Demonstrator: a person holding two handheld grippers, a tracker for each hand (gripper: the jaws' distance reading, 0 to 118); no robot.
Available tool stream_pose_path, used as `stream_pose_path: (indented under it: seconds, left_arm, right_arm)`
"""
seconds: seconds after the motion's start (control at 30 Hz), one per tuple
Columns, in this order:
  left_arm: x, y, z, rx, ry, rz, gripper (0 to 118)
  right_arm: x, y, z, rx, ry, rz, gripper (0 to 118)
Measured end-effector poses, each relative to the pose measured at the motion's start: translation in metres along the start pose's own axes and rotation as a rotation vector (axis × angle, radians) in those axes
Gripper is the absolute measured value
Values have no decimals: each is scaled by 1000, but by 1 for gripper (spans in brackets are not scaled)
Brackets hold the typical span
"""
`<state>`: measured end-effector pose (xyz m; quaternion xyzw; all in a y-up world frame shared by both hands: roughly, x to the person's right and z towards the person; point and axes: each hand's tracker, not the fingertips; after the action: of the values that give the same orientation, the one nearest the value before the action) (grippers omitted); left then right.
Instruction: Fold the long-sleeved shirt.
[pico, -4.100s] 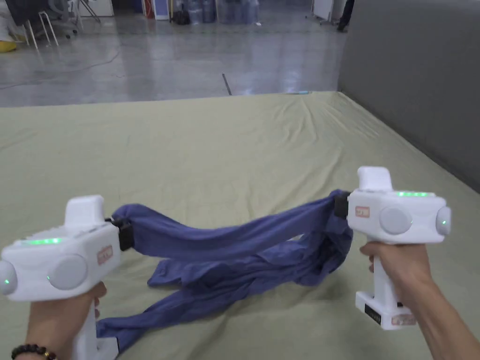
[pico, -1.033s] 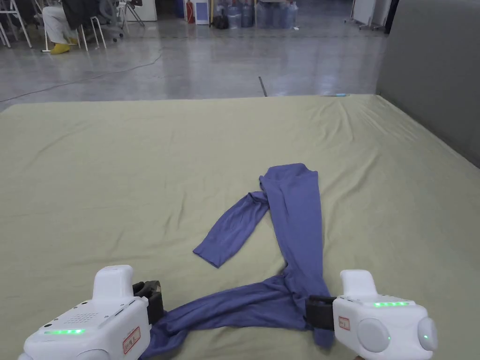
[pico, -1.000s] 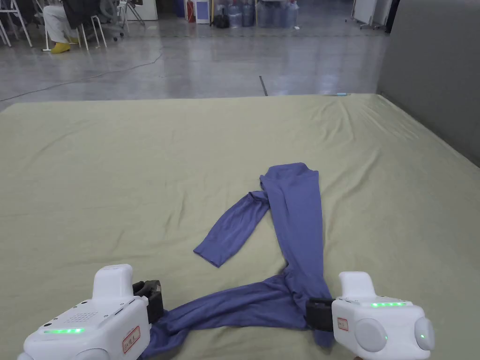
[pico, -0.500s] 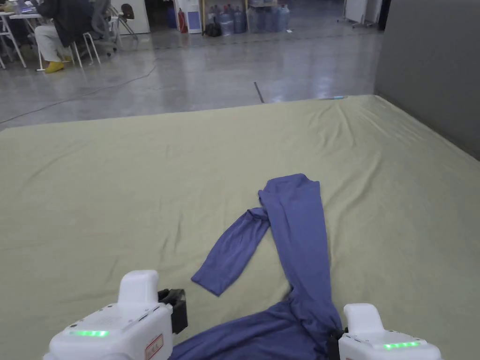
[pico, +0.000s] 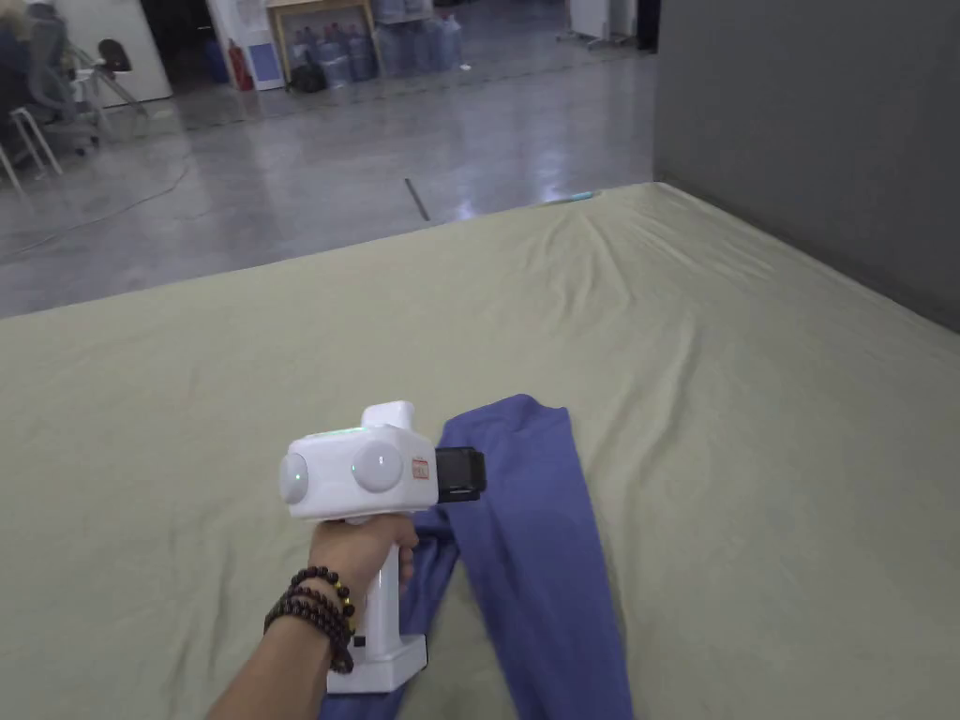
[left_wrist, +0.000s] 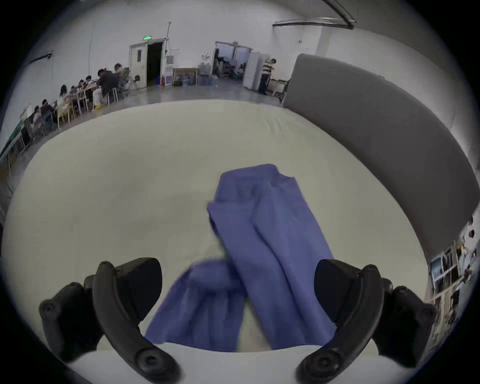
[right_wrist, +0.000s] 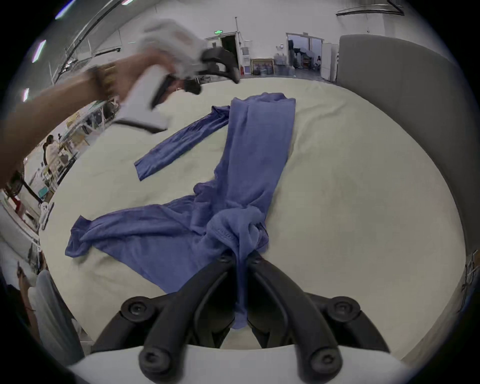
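Pinching a gathered bunch of blue fabric, the right hand-held gripper (right_wrist: 242, 259) has both black jaws pressed together on the long-sleeved shirt (right_wrist: 249, 161), a narrow tail of cloth running down between them toward the camera. From that clamp the shirt spreads over the green sheet (right_wrist: 350, 181): one long band runs away toward the far side, a sleeve (right_wrist: 176, 148) branches off it to the left and lies flat, and another crumpled part stretches left from the bunch.

The left hand-held gripper (pico: 473, 473) is held in the air above the shirt, its jaws spread wide apart with nothing between them; in its own view the blue cloth lies below, seen through the gap. In the head view the left hand (pico: 361, 553) grips the white handle, dark bead bracelets (pico: 314, 609) on the wrist, and the black jaw end points right over the far end of the folded band.

A grey padded panel (pico: 806, 141) stands along the right edge of the sheet. Beyond the far edge is a shiny grey floor (pico: 309, 206), with people seated at tables (left_wrist: 85, 91) to the left.
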<state>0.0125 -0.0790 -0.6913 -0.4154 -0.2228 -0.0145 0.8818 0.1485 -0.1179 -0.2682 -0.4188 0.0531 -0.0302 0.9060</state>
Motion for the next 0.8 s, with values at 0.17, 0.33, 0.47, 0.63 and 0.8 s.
stream_pose_path:
  seconds: [0.17, 0.33, 0.47, 0.63, 0.8]
  left_arm:
    - [3, 22, -69, -6, 168, -79, 108]
    - [7, 10, -62, -118, 89, -46, 3]
    - [-6, 18, 3, 16, 38, 44, 3]
    - [-23, 24, 134, 172, 31, 28, 3]
    - [-45, 12, 272, 323, 88, 30, 3]
  right_arm:
    - [7, -2, -3, -8, 28, -38, 7]
    - [10, -1, -2, -9, 35, -62, 7]
    - [8, 0, 10, 5, 20, -46, 7]
    - [12, 16, 48, 95, -19, -54, 7]
    - [20, 58, 98, 254, -43, -20, 7]
